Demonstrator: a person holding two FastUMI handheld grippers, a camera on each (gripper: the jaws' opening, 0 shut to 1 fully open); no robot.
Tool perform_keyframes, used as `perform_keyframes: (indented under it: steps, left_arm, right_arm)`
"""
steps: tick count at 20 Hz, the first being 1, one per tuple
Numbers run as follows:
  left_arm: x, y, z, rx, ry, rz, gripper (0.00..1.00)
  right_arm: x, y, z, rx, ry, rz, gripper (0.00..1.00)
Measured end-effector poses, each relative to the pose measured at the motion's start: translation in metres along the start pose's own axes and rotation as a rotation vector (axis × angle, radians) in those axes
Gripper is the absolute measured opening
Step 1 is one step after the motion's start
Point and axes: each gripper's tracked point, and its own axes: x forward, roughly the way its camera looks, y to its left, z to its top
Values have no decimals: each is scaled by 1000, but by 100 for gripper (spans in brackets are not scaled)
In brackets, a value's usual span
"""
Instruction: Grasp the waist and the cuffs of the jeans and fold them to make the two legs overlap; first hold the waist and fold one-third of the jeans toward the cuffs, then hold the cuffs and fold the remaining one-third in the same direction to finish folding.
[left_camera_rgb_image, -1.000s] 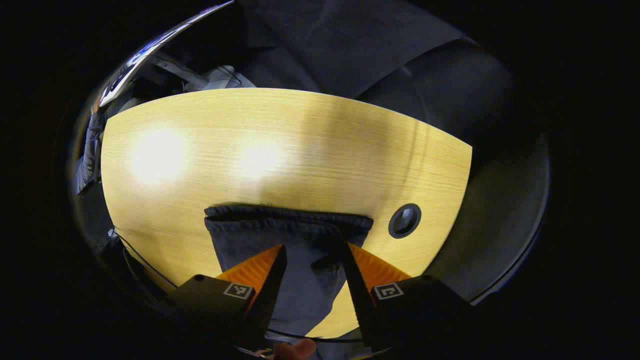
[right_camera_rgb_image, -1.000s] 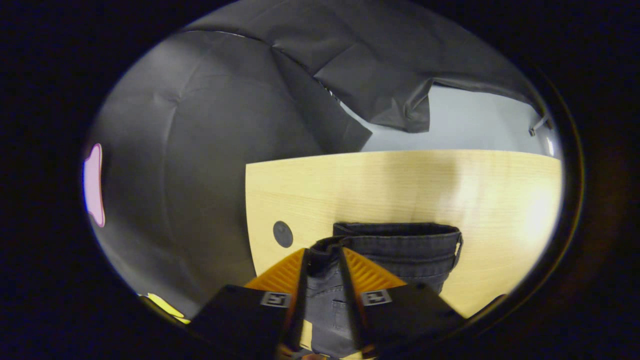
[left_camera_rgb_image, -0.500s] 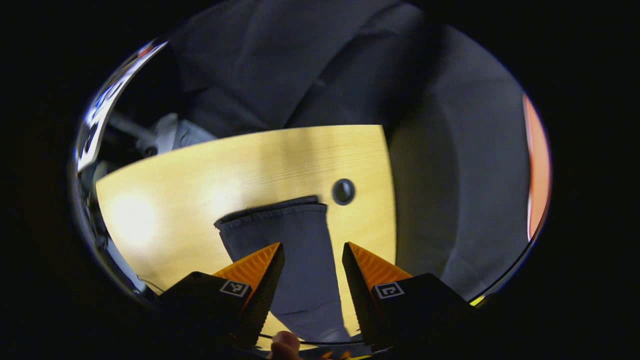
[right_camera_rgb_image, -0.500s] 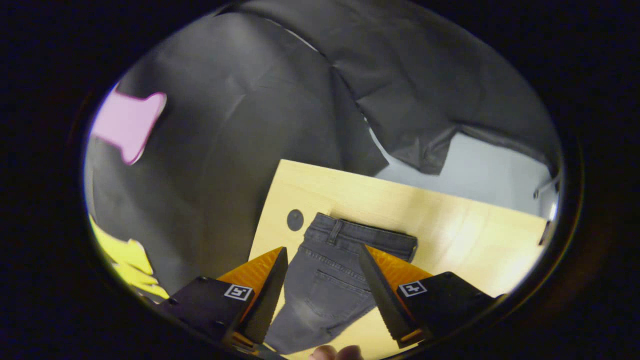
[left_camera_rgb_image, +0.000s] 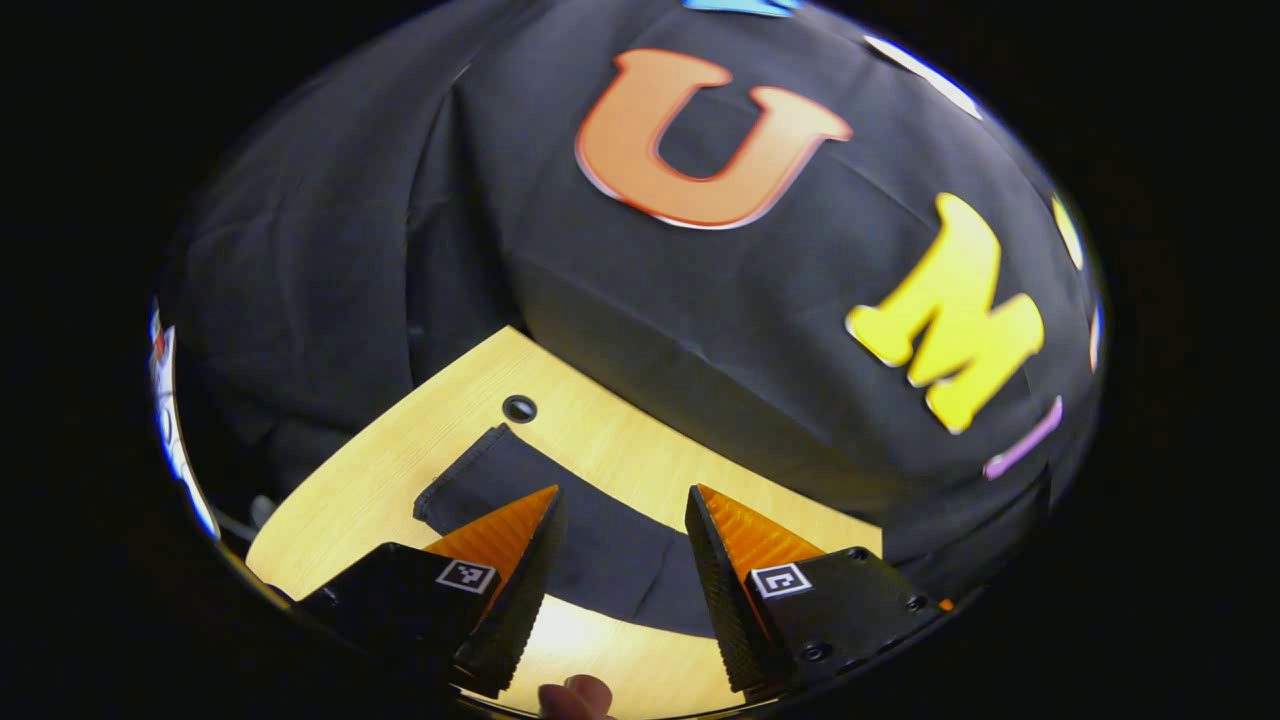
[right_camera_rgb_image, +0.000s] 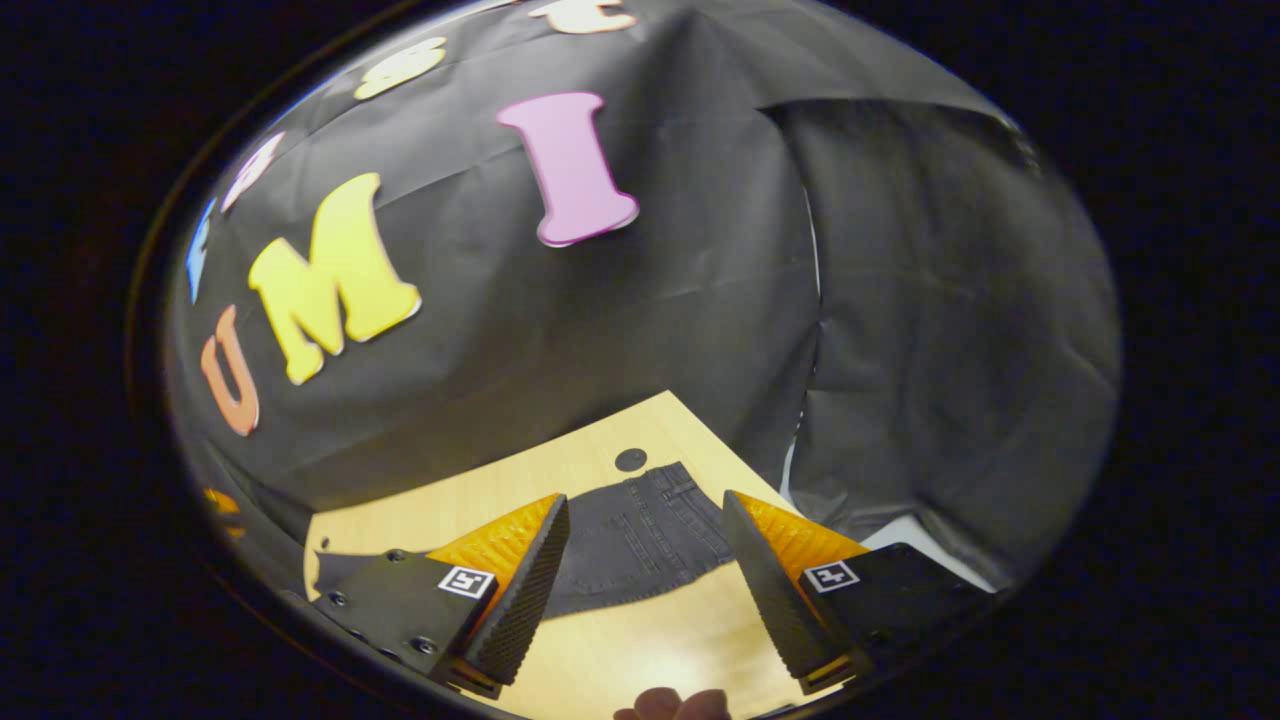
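Wooden table (right_camera_rgb_image: 600, 650) — dark jeans (right_camera_rgb_image: 640, 545) flat

dim booth, glare on table (left_camera_rgb_image: 590, 640), fisheye-warped edges

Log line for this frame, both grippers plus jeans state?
left gripper: open | right gripper: open | jeans: flat on table, ungripped

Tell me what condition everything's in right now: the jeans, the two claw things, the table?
jeans: lying flat on the table, legs overlapped, not held.
left gripper: open, above the cuff end.
right gripper: open, above the waist end.
table: bearing the jeans.
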Motion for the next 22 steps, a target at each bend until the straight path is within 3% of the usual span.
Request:
perform_keyframes:
  steps: [3,7,9,11,14,16,22]
  left_arm:
    - [-22,-20,-52,164,-73,-18,78]
    - [-48,-47,-106,246,-128,-60,77]
    - [-57,-52,-119,235,-153,-57,80]
    - [-63,-45,-129,222,-162,-7,81]
    - [-66,-43,-143,238,-140,37,94]
    - [-71,-42,-153,234,-105,59,94]
    - [-81,-46,-180,239,-37,110,94]
  right_arm:
    - [8,8,-8,-109,-28,22,96]
    - [19,4,-21,-76,48,49,96]
    - [27,-2,-29,-17,90,43,96]
    - [38,-10,-47,37,123,39,96]
    - [66,-36,-57,202,172,20,96]
    - [108,-54,-61,346,203,-10,96]
    - [200,-80,-80,560,253,-39,96]
